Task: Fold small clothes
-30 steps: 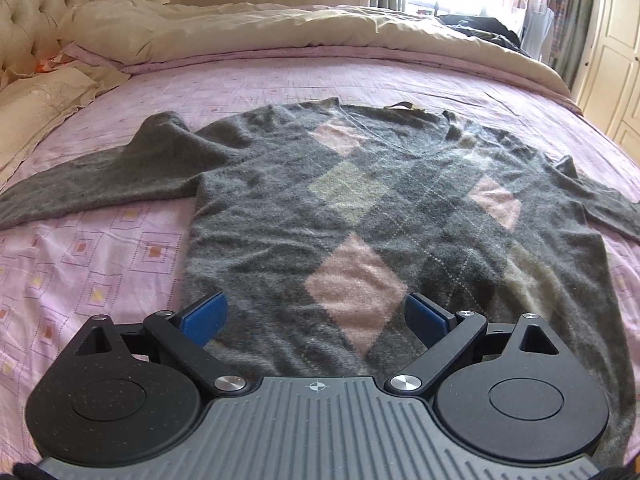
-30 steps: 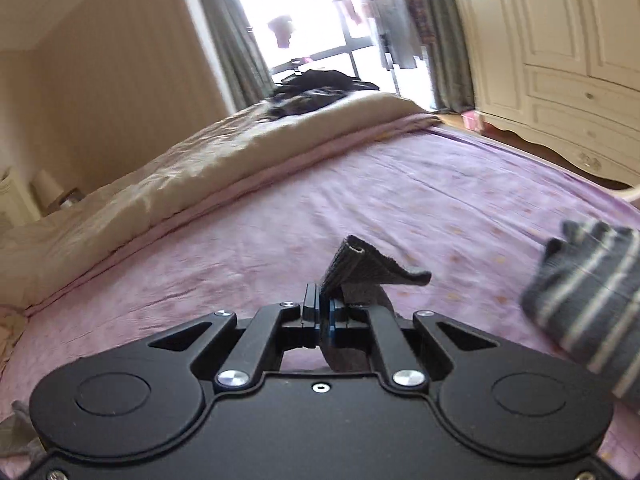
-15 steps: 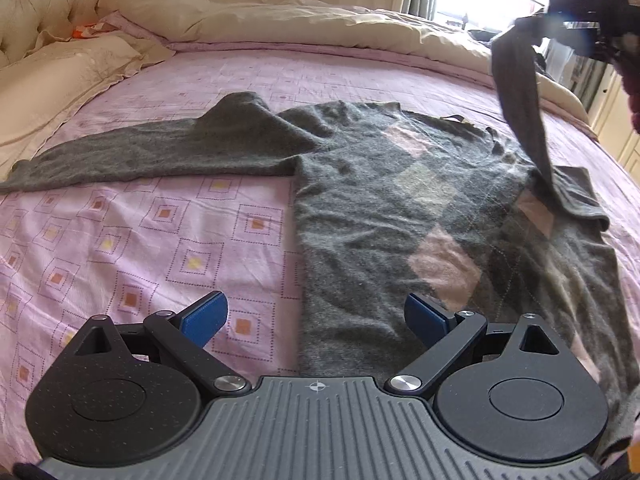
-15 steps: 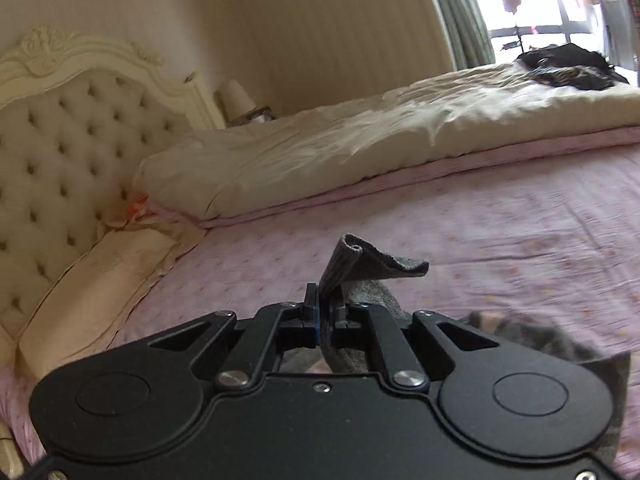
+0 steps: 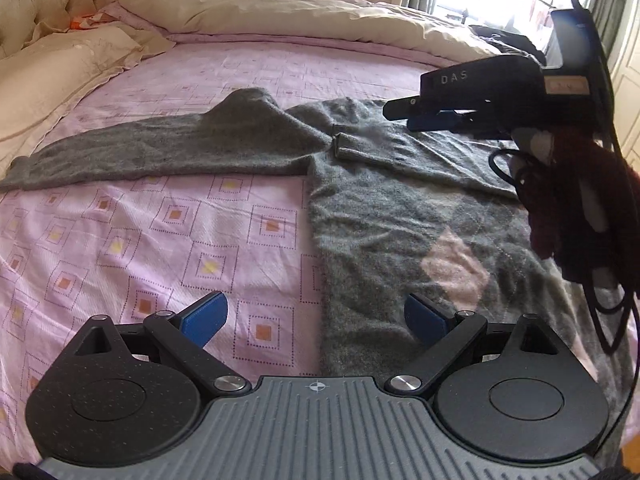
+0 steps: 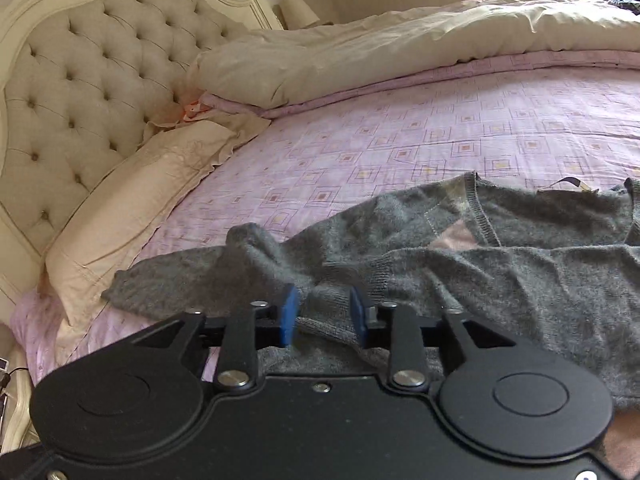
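Now your left gripper (image 5: pixel 316 318) hangs low over the near edge of the grey sweater (image 5: pixel 400 216), with its blue pads spread wide apart and nothing between them — one pad is above the pink sheet (image 5: pixel 140 240), the other above the knit. The sweater lies flat on the bed, its pink and pale diamonds facing up. One sleeve (image 5: pixel 160 152) stretches out straight to the left across the sheet, toward the cream pillow (image 5: pixel 44 80). The other sleeve is folded over the chest, and its ribbed cuff (image 5: pixel 346 146) rests near the collar side. Your right gripper (image 6: pixel 323 316) is just above this cuff; its fingers (image 6: pixel 289 314) are parted, and they do not pinch the fabric. From the left camera you see the same gripper (image 5: pixel 424 118) coming in from the right, with your hand behind it in a dark red glove (image 5: pixel 576 208). Behind the sweater a beige duvet (image 6: pixel 400 40) is bunched along the far side, and the tufted headboard (image 6: pixel 80 80) stands at the left.
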Motion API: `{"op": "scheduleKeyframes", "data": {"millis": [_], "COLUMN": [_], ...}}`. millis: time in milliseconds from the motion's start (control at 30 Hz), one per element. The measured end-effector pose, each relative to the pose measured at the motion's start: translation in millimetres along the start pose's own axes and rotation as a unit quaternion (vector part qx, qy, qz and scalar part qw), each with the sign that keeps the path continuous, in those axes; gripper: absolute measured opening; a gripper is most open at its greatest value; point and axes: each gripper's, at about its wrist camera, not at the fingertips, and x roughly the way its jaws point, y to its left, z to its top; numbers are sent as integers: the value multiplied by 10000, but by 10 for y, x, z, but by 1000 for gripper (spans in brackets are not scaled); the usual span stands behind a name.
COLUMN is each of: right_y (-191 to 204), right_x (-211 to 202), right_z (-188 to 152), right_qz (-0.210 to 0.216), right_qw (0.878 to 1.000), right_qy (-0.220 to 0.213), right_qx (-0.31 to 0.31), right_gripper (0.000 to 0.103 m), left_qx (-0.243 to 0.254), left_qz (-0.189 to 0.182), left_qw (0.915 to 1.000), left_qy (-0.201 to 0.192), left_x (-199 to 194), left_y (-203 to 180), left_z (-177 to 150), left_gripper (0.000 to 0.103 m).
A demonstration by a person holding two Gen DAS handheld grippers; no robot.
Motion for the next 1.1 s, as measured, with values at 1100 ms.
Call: {"op": "scheduleKeyframes", "data": {"millis": [1100], "right_y": [-2625], "right_x": [-1360], "right_z": [-267], "right_qz": [-2004], "right_qw": [9631], "right_qy": [-740], "right_qx": [1640], "right_gripper": [52], "left_qx": [529], "left_qz": [319], "left_qw": [9980], "left_qy": [115], "left_x": [1451], "left_y": [-484], "left_z": [1011], "left_gripper": [73]}}
